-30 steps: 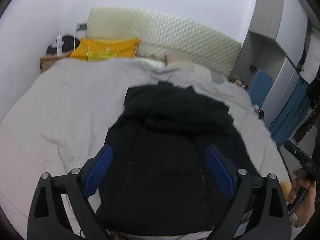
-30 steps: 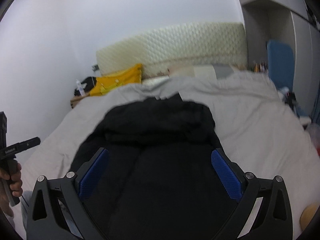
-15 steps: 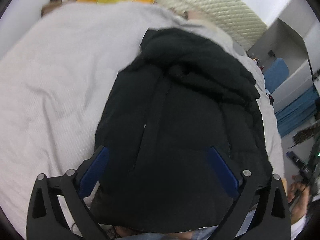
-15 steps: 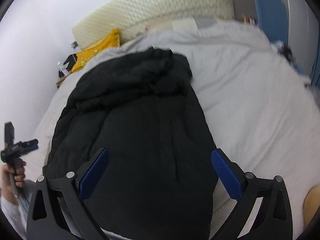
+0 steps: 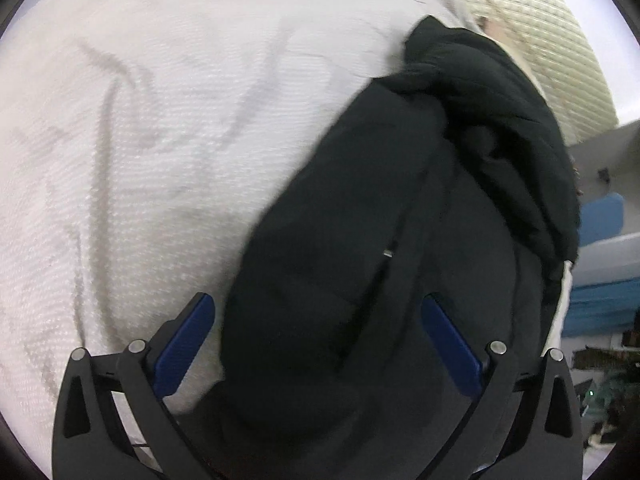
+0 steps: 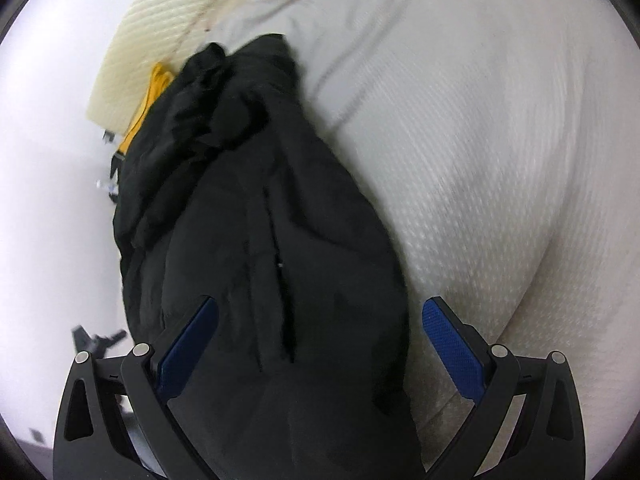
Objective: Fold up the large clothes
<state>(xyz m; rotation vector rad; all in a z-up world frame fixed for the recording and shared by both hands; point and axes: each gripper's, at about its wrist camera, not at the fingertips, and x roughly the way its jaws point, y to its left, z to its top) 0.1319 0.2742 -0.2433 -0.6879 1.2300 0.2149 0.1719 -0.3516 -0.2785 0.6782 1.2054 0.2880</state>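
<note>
A large black padded jacket (image 5: pixel 400 220) lies lengthwise on the pale bed cover (image 5: pixel 140 140), its bunched hood end towards the headboard. My left gripper (image 5: pixel 318 308) hangs wide open just above the jacket's near left edge, one blue pad over the cover, the other over the cloth. In the right wrist view the same jacket (image 6: pixel 260 240) fills the lower middle. My right gripper (image 6: pixel 320 312) is wide open over its near right edge, left pad above the cloth, right pad above the bed cover (image 6: pixel 480 160). Neither holds anything.
A cream quilted headboard (image 5: pixel 560 48) stands at the bed's far end, with a yellow garment (image 6: pixel 152 92) beside it. A blue chair (image 5: pixel 602 216) and cupboards stand off the bed's right side. The other gripper's black handle (image 6: pixel 96 338) shows at the left edge.
Both grippers have dropped close to the jacket's near end and rolled, tilting the view. The jacket now fills more of each frame. Both stay open.
</note>
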